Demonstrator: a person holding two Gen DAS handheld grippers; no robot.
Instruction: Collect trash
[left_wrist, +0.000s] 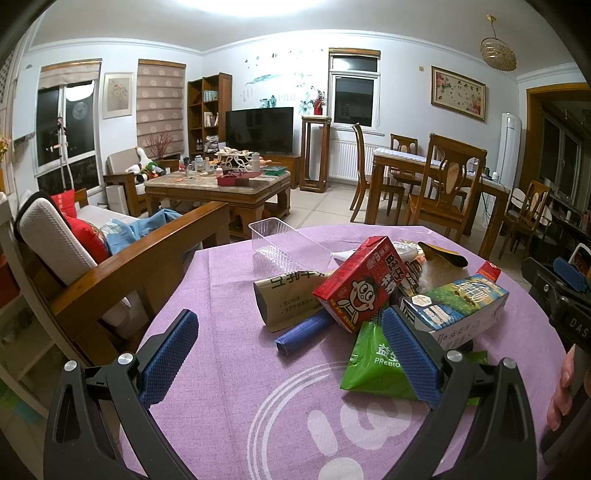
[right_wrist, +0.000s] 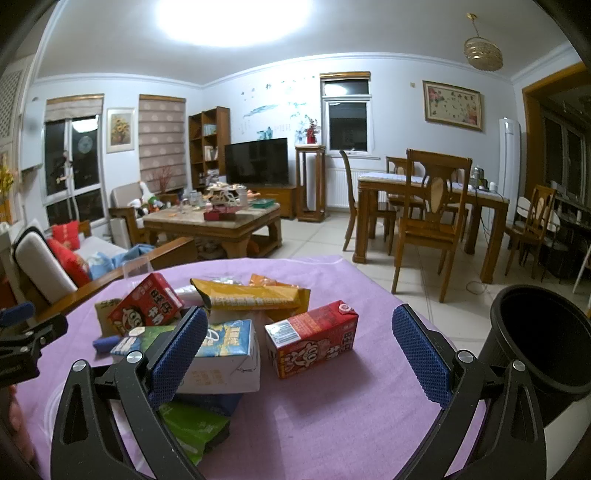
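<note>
A heap of trash lies on a purple tablecloth (left_wrist: 229, 387). In the left wrist view I see a red milk carton (left_wrist: 360, 282), a white and green milk box (left_wrist: 456, 310), a green pouch (left_wrist: 373, 363), a brown paper bag (left_wrist: 286, 295), a blue roll (left_wrist: 301, 332) and a clear plastic tray (left_wrist: 284, 242). My left gripper (left_wrist: 291, 354) stands open, low over the cloth before the heap. The right wrist view shows a second red carton (right_wrist: 312, 339), a yellow wrapper (right_wrist: 255, 297) and the milk box (right_wrist: 221, 354). My right gripper (right_wrist: 299, 354) is open around the second red carton, apart from it.
A black trash bin (right_wrist: 539, 343) stands at the table's right edge. A wooden sofa arm (left_wrist: 147, 254) runs along the left. Beyond lie a coffee table (left_wrist: 218, 184), a dining table with chairs (right_wrist: 432, 206) and tiled floor. A hand (left_wrist: 563, 387) holds the right gripper.
</note>
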